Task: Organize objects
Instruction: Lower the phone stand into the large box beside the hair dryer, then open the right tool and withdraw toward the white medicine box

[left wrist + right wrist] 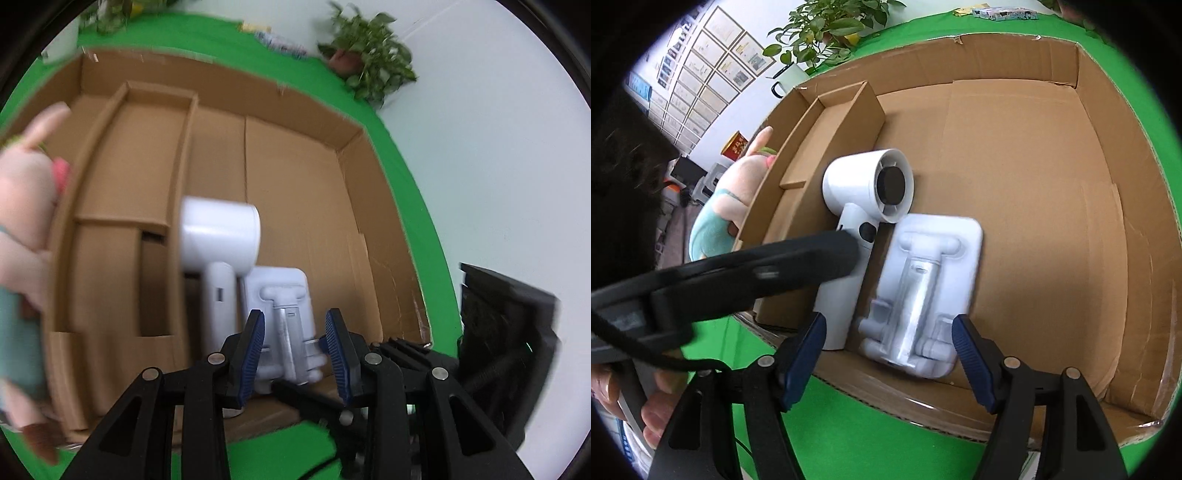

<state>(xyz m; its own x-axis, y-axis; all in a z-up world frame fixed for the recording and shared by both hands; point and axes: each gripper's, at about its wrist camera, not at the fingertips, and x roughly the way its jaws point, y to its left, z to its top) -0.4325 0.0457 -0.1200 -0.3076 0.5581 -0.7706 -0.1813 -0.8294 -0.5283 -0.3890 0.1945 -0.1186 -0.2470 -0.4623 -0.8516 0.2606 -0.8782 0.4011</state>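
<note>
Packing the cardboard box [1015, 155]: both tongs, left [295, 350] and right [890, 354], stand open, empty, straddling the white tray [931, 291]. Judged next: close on it; hair dryer [864, 206] touches at 10 o'clock.

- A brown cardboard box [1015, 155] is sitting on a green surface [857, 435].
- A white hair dryer [864, 192] is showing a black centre.
- Blue ribbed pads [255, 347] are lining black grippers.

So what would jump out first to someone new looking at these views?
A white hair dryer lies in the big cardboard box, beside a white moulded tray at the near wall. Both open grippers, left and right, hover over the tray.
</note>
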